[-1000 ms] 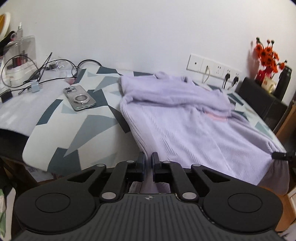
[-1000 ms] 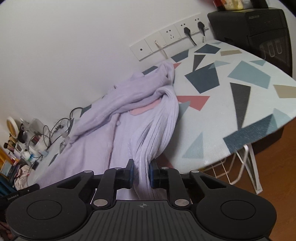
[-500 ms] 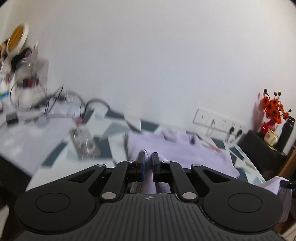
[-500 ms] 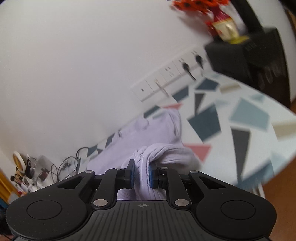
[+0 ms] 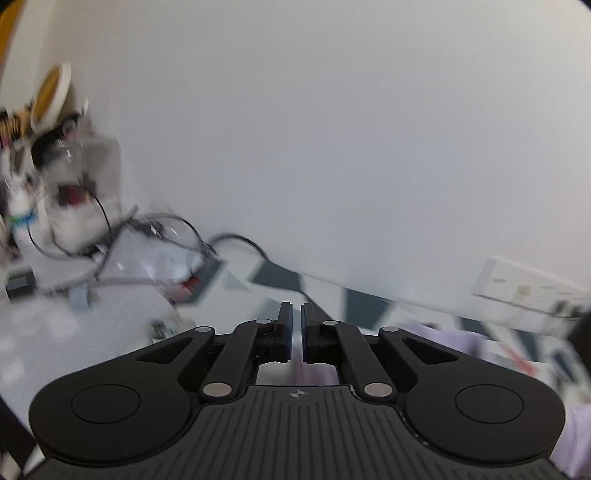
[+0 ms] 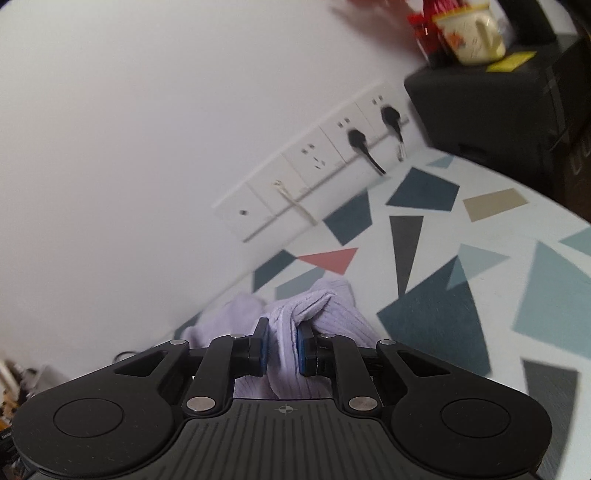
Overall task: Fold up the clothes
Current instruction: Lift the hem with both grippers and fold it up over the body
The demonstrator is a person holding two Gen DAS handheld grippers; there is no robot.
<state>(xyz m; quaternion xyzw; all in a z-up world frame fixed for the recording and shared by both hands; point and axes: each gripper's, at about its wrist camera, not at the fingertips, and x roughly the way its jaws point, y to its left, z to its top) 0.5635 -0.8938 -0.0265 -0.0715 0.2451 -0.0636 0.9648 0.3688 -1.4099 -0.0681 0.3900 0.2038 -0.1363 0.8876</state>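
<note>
- Clearly, the right tool is seen clamped on a bunched fold of the lilac ribbed garment, with cloth pressed between both blue pads.
- From the right tool's pads the garment is seen humped up on the near part of the surface, a patterned cloth of dark, teal, beige and pink triangles.
- The left tool is seen with its pads drawn almost together, only a thin slit left between them; whether cloth is pinched there cannot be told through the blur.
- In the left view, lilac fabric is made out low behind the tool and at the right edge, smeared by blur.
- A row of wall sockets is seen at the far edge of the surface, two black plugs fitted in it.
- A black box is placed at the far right, a cream mug standing on it.
- Tangled cables and blurred clutter are seen at the far left.
</note>
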